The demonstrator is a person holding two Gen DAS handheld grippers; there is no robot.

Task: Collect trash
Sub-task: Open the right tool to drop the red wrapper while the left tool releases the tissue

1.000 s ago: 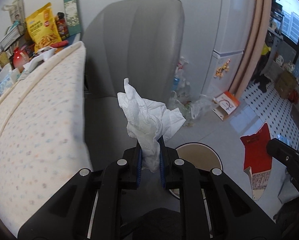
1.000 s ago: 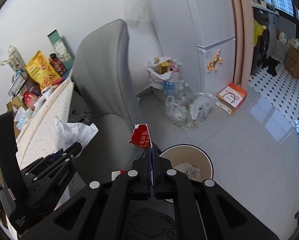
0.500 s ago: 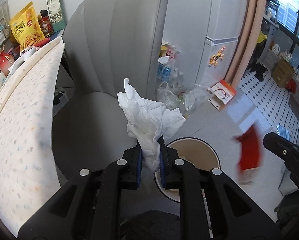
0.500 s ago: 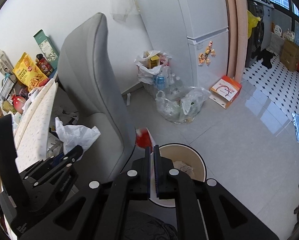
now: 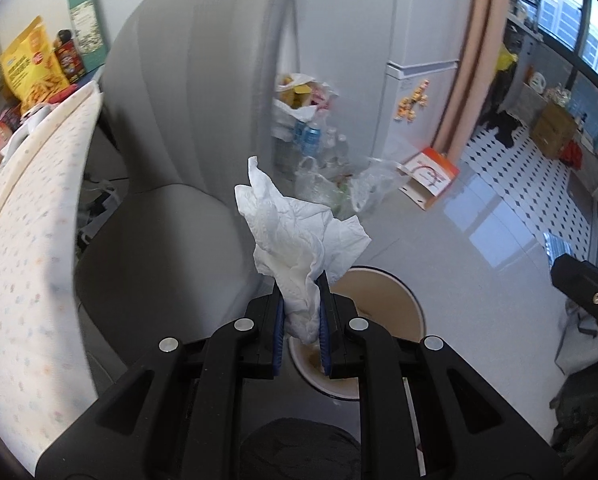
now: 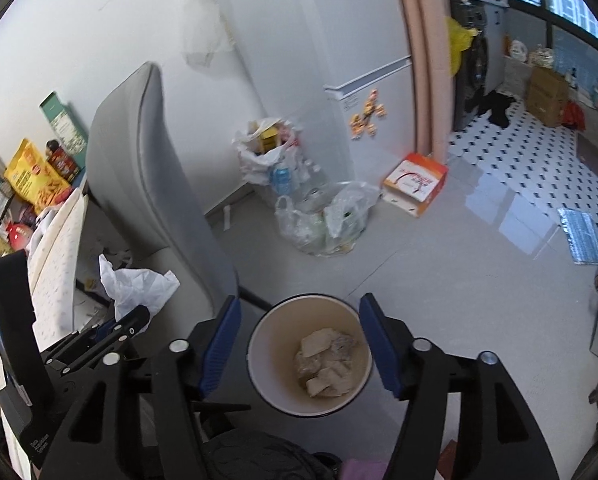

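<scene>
The left tool (image 5: 302,312) clamps a crumpled, soft white tissue (image 5: 299,240) just above the round cream bin (image 6: 259,360). The right tool (image 6: 299,344) hangs over the bin, blue-padded jaws wide apart; creased paper scraps (image 6: 327,360) lie inside.

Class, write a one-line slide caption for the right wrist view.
Open right gripper poised above the trash bin holding crumpled paper, while the left gripper alongside grips a white tissue.
</scene>
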